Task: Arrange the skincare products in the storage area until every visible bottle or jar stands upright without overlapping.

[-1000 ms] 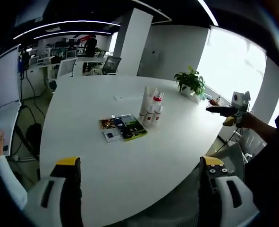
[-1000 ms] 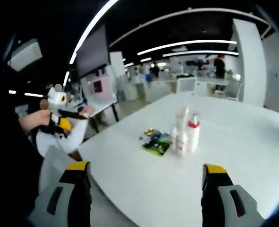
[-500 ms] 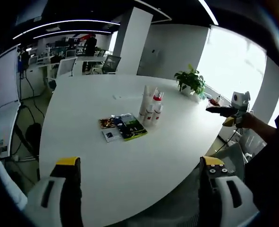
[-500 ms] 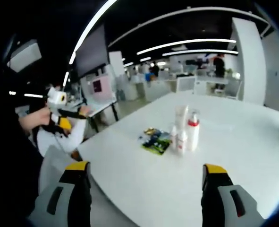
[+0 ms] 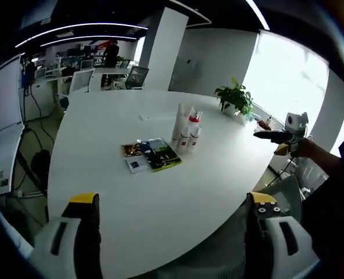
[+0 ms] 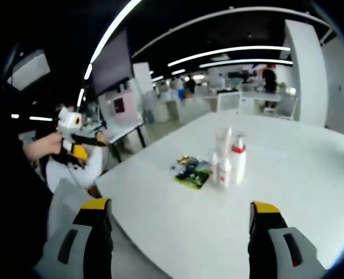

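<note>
Both the left gripper and the right gripper have grey jaws with yellow-capped tips and dark slots.

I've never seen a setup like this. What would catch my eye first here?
A small cluster of white bottles, one with a red cap, stands upright mid-way across a big white table, beside a few flat packets. Both grippers, left and right, hang open and empty at the table's near edge.
</note>
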{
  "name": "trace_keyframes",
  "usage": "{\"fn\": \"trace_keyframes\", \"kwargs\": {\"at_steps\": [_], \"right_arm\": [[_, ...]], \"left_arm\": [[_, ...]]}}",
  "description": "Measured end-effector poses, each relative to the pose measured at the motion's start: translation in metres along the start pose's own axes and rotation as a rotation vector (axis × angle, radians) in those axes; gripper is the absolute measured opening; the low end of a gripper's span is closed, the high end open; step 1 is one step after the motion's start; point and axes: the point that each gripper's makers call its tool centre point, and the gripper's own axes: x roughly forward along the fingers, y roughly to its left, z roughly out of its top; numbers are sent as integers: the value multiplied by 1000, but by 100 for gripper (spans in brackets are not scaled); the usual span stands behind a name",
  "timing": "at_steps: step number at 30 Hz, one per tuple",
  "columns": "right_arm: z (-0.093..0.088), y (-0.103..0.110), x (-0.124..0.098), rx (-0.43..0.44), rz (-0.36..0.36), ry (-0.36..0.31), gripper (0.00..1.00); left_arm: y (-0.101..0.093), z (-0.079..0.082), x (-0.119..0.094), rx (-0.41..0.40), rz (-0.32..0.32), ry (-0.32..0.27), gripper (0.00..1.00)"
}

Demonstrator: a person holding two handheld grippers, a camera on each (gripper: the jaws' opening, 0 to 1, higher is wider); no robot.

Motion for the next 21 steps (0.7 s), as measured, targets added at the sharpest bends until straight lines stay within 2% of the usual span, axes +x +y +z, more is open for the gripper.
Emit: {"fn": "trace_keyframes", "kwargs": {"at_steps": [21], "right_arm": [[-2, -3, 3, 7, 0, 11, 99]], "left_arm": [[5, -2, 6, 2, -6, 15, 99]]}}
